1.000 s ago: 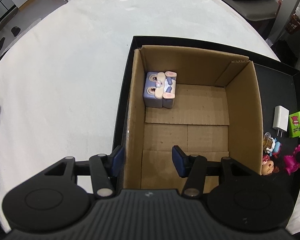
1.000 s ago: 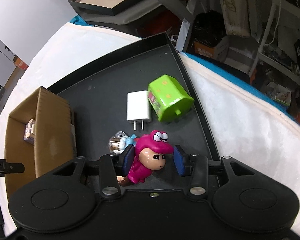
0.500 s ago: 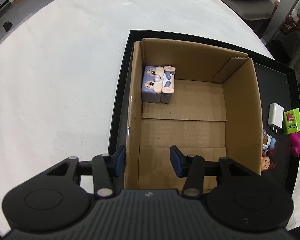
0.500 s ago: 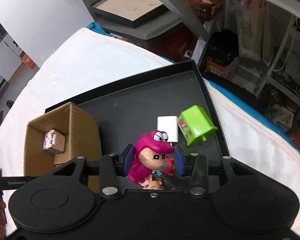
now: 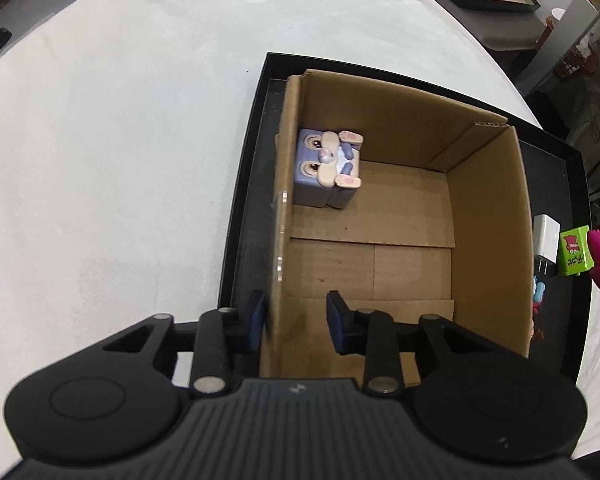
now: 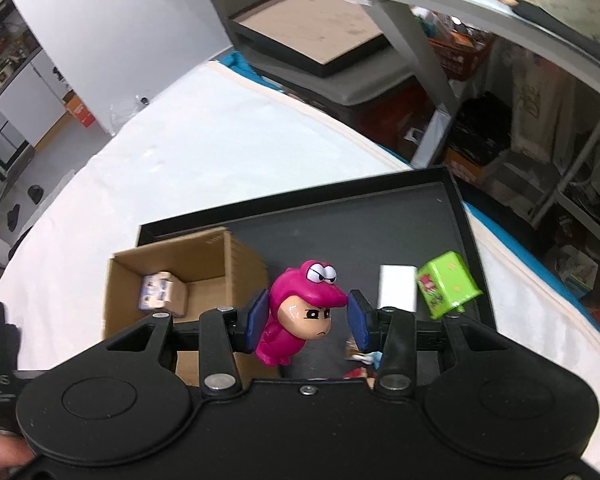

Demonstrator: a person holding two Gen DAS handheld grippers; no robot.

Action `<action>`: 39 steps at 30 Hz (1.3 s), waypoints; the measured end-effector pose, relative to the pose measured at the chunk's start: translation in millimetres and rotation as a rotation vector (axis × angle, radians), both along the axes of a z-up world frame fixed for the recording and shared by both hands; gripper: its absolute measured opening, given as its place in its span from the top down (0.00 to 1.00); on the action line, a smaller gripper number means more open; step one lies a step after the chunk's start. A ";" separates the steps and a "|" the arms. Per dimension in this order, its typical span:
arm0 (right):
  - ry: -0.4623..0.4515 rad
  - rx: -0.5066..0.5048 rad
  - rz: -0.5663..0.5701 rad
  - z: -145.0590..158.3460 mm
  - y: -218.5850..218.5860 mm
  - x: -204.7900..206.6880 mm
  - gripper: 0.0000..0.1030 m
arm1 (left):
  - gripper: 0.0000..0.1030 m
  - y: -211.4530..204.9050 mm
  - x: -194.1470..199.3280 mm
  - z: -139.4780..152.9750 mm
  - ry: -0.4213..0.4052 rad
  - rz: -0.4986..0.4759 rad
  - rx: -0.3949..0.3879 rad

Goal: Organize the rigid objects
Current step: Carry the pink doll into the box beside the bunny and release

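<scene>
R claw (image 6: pixel 307 316) clamps pink figure (image 6: pixel 300 312) above tray; L claw (image 5: pixel 296 320) straddles box wall (image 5: pixel 278 264), unclenched.

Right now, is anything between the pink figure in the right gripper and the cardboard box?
Only the cardboard box's own near wall. The pink figure hangs beside it in the right gripper; the top is open, with the bunny cube in a far corner.

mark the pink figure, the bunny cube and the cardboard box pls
pink figure (image 6: pixel 300 312): right wrist view, on its face, between the right gripper's pads.
bunny cube (image 5: pixel 326 166): left wrist view, on its top face.
cardboard box (image 5: pixel 488 248): left wrist view, on the inner right wall.
</scene>
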State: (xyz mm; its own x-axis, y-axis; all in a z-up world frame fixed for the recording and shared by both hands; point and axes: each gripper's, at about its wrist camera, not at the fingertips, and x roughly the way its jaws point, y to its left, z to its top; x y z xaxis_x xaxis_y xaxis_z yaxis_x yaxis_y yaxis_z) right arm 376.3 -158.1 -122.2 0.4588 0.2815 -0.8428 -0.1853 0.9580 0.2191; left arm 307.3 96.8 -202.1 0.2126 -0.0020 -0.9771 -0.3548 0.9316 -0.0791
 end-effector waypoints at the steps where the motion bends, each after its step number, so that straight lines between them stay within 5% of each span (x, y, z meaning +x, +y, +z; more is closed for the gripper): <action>1: -0.001 -0.001 0.006 1.4 4.5 0.1 0.59 | 0.76 2.3 -0.7 -0.7 -0.002 0.003 -0.005; 5: 0.002 -0.008 0.038 4.4 24.8 1.2 0.59 | 0.88 12.5 -3.9 -1.1 -0.013 0.022 -0.030; 24: 0.003 -0.147 0.209 -2.8 106.5 10.6 0.59 | 0.87 30.1 -5.7 -5.5 -0.024 0.006 -0.112; 39: 0.011 -0.141 0.263 -6.0 131.5 15.5 0.55 | 0.86 29.0 -3.8 -5.4 -0.016 0.008 -0.109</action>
